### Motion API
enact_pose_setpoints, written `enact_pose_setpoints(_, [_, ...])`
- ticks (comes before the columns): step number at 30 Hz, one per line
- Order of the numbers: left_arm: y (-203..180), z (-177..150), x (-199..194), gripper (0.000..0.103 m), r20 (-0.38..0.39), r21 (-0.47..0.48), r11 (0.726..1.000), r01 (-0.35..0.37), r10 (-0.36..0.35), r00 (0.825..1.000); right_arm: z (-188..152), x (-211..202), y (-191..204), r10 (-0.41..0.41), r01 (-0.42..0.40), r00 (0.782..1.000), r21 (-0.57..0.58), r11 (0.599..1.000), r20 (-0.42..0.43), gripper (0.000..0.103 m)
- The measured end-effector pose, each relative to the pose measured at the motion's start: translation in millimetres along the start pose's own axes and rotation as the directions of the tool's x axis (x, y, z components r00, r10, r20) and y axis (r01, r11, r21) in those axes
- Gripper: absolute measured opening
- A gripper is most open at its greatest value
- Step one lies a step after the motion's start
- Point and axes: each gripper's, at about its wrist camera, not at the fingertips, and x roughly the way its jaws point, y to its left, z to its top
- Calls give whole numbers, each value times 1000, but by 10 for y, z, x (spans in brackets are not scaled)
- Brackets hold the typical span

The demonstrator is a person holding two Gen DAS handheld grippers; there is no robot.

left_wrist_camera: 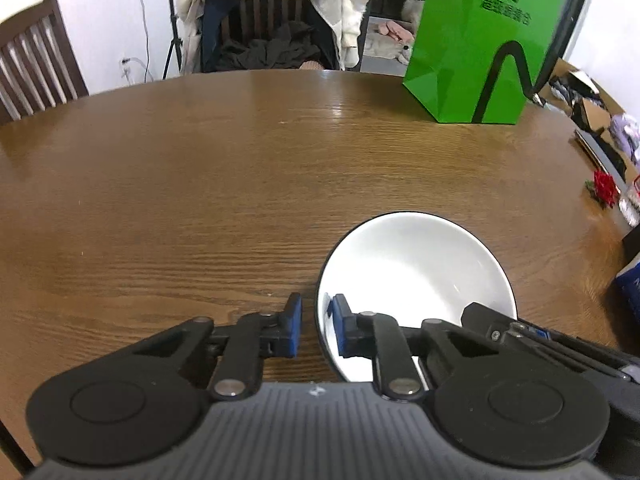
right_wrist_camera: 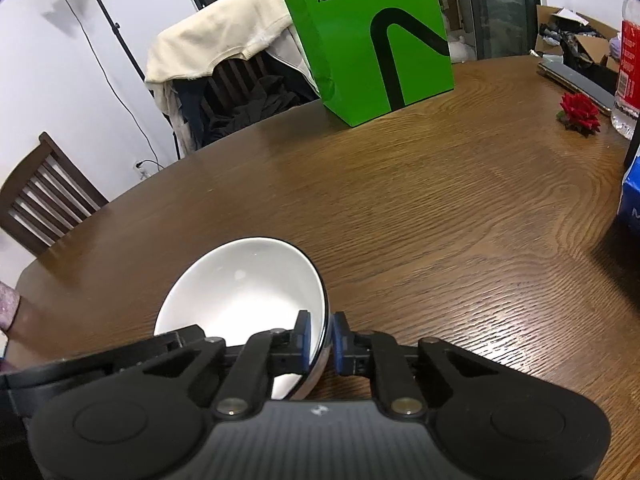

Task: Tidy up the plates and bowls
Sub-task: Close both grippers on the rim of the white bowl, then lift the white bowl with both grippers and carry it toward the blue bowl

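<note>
Bowl: a white bowl [left_wrist_camera: 416,280] with a thin dark rim is sitting on the wooden table [left_wrist_camera: 200,184], at the near edge of the tabletop, close in front of both tools. Nothing is showing inside it.
Left gripper: the left gripper [left_wrist_camera: 317,326] is pointing steeply down at the bowl's left rim. Its blue pads [left_wrist_camera: 295,328] are straddling the bowl wall, one outside over the wood, one inside over the white glaze. Jaws are standing nearly closed and clamping the rim between them.
Right gripper: the right gripper [right_wrist_camera: 321,342] is reaching the opposite side of the same bowl [right_wrist_camera: 244,292]. One pad is lying inside, the other outside against the glossy outer wall; the jaws are pinching the rim. Its black body is also showing at the lower right of the left wrist view, over the bowl's edge.
Bowl attitude: cannot tell whether it is resting flat or tipping; the base is hidden behind the tools.
Table [right_wrist_camera: 440,208]: a green paper bag [right_wrist_camera: 372,36] is standing upright at the far side, well apart from the bowl. A red flower [right_wrist_camera: 580,110] is lying far right.
Surroundings: a chair draped with pale clothing [right_wrist_camera: 216,48] is standing behind the table; a slatted wooden chair [left_wrist_camera: 32,60] is standing left.
Person: a bit of a sleeve [right_wrist_camera: 8,308] is showing at the left edge of the right wrist view.
</note>
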Motion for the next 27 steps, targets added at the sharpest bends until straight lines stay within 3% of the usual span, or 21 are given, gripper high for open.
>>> enact_pose_setpoints(27, [-8, -69, -171, 9, 38, 13, 1000, -18, 17, 999, -12, 43, -51, 24, -23, 1000, 47, 999, -11, 7])
